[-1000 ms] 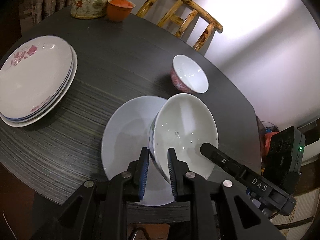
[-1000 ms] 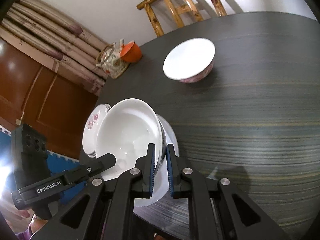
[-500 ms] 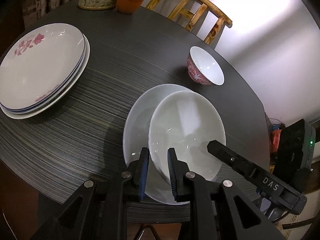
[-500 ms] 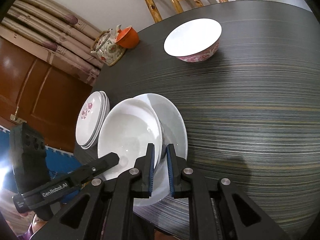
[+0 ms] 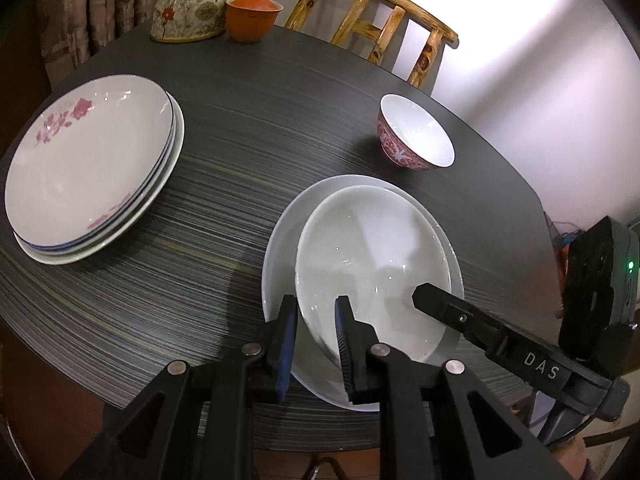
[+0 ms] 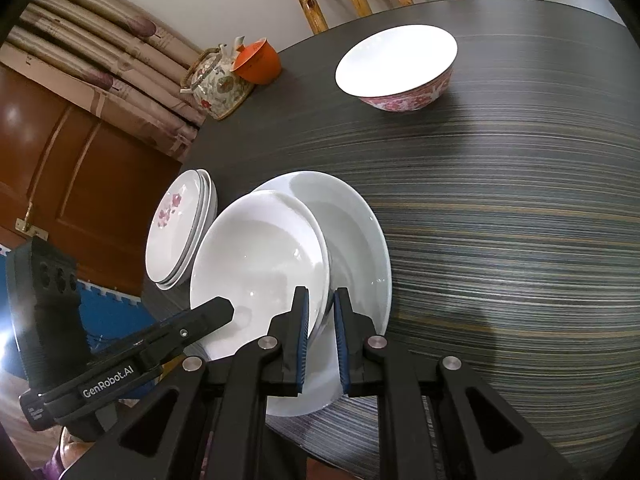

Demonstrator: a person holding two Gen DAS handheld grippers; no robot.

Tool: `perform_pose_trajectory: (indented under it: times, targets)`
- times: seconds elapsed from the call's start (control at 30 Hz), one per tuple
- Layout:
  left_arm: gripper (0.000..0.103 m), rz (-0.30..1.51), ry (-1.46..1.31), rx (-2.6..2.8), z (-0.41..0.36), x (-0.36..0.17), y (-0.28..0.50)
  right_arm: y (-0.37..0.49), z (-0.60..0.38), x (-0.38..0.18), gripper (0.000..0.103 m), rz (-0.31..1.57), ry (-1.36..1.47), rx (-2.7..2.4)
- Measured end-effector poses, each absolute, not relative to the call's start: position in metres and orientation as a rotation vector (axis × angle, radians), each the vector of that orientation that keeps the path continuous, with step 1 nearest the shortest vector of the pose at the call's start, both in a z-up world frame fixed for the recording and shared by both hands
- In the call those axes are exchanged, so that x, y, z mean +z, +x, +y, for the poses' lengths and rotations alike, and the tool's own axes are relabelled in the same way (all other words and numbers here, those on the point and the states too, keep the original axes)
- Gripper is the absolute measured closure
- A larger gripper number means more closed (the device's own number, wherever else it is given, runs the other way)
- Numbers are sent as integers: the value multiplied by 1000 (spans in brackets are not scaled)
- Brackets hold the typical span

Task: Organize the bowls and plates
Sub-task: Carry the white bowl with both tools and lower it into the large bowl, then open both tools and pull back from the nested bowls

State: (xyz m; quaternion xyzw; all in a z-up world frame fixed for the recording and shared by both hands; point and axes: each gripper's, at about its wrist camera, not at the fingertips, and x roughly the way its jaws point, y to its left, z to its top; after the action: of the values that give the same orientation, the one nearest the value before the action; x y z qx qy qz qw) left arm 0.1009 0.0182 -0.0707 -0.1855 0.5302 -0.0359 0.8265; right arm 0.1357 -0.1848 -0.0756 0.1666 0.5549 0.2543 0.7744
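White bowl (image 5: 372, 256) sitting on white plate (image 5: 280, 248) at near edge of desk (image 5: 248, 128). Left tool (image 5: 316, 336) gripping bowl rim. Right tool (image 6: 320, 332) clenching opposite rim of same bowl. Patterned bowl (image 5: 414, 138) standing beyond white bowl, well apart. Plate stack (image 5: 88, 164) lying left of white bowl. Teapot (image 5: 192, 4) and orange cup (image 5: 252, 16) sitting at far edge, beyond white bowl.

dark table (image 5: 248, 128) | plate stack (image 5: 88, 160) | plate (image 5: 280, 248) | patterned bowl (image 5: 416, 136) | teapot (image 5: 192, 4) | orange cup (image 5: 252, 18)
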Motion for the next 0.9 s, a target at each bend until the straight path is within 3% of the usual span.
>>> perform_pose_trajectory:
  times: [0.9]
  targets:
    - [74,1091,-241,-53,5,-59,96,137,-177,-77,88,1209,353,539]
